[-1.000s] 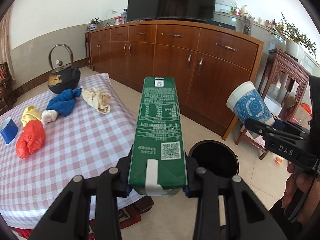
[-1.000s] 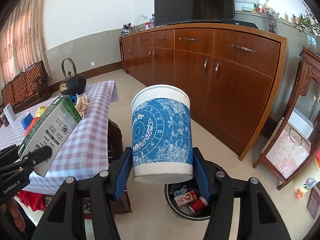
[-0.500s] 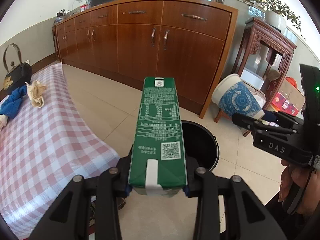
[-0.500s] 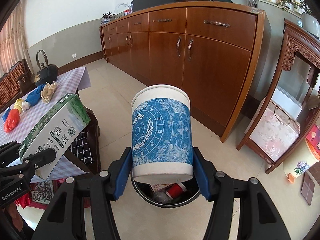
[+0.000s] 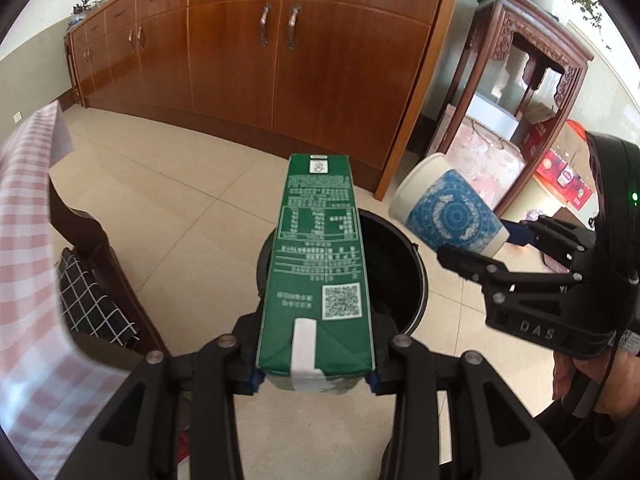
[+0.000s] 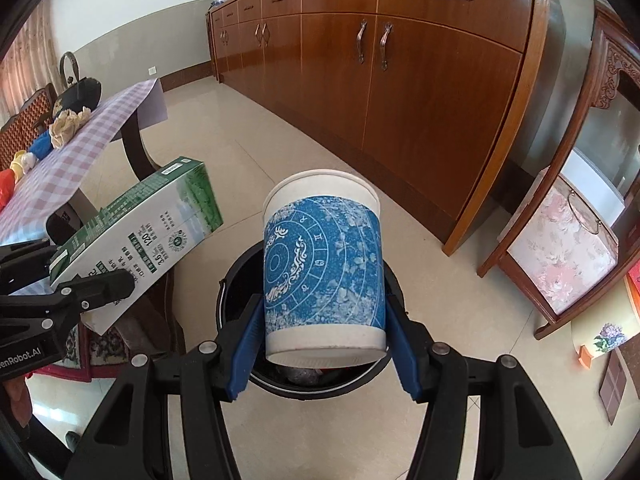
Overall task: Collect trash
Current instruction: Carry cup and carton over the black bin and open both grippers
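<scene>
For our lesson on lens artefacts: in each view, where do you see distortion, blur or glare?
Left wrist view: the fisheye bows the wooden cabinet, a dark rim fills the corners, and the checked tablecloth at the left edge is smeared while the green carton stays sharp. Right wrist view: the same bowing, sheen on the floor tiles, and a crisp blue paper cup.

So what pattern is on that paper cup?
Blue with white circular ornamental rings on the paper cup, clearest in the right wrist view.

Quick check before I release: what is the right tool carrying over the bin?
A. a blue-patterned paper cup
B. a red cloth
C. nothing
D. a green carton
A: the right tool is clamped on the blue-patterned paper cup above the black bin; the left tool holds the green carton.
</scene>
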A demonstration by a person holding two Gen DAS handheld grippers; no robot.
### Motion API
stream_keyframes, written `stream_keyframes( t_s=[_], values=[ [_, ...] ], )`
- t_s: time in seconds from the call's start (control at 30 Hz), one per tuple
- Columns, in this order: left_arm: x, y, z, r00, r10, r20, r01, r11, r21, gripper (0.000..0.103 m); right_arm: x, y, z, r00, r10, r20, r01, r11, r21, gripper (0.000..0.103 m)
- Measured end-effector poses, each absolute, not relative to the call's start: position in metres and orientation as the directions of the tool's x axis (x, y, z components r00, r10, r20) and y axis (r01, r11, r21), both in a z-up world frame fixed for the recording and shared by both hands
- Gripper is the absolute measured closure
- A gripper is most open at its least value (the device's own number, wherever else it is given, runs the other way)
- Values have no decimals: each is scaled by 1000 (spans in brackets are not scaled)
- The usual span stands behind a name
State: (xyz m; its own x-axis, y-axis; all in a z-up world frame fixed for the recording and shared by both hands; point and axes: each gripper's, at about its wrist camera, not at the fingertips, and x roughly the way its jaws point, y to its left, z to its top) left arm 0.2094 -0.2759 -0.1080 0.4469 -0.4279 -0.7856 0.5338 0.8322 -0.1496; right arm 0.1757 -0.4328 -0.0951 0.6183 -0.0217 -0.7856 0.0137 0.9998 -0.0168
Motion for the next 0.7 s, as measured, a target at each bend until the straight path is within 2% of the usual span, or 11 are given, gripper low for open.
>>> stream_keyframes(
  t_s=[0.27, 0.3, 0.33, 0.37, 0.4, 0.43, 0.63, 0.7],
  values=[
    [237, -312, -147, 345, -435, -832, 562, 806, -188, 63, 215, -448, -150, 487, 29, -873, -59, 998, 0, 42],
    [241, -313, -151, 348, -416, -840, 543, 820, -181, 51, 221, -448, -157, 462, 46, -886, -77, 997, 11, 42],
    [244, -311, -154, 364, -378, -851, 514, 844, -155, 24, 226, -447, -164, 445, 50, -894, -90, 996, 11, 41],
    [245, -307, -154, 389, -361, -847, 489, 861, -142, 14, 230, -447, -171, 434, 32, -900, -93, 996, -9, 33],
    [244, -301, -152, 413, -357, -838, 469, 872, -141, 3, 233, -449, -177, 431, 12, -902, -81, 996, -26, 19],
    [242, -295, -148, 433, -350, -830, 455, 880, -134, 2, 233, -452, -183, 413, -1, -911, -63, 998, -29, 0],
    [225, -276, -132, 466, -331, -820, 441, 891, -109, 2, 223, -463, -180, 426, -75, -902, -9, 996, -87, 0],
    [217, -271, -127, 472, -338, -814, 435, 892, -119, 2, 217, -466, -169, 448, -62, -892, 27, 998, -57, 0]
  ],
)
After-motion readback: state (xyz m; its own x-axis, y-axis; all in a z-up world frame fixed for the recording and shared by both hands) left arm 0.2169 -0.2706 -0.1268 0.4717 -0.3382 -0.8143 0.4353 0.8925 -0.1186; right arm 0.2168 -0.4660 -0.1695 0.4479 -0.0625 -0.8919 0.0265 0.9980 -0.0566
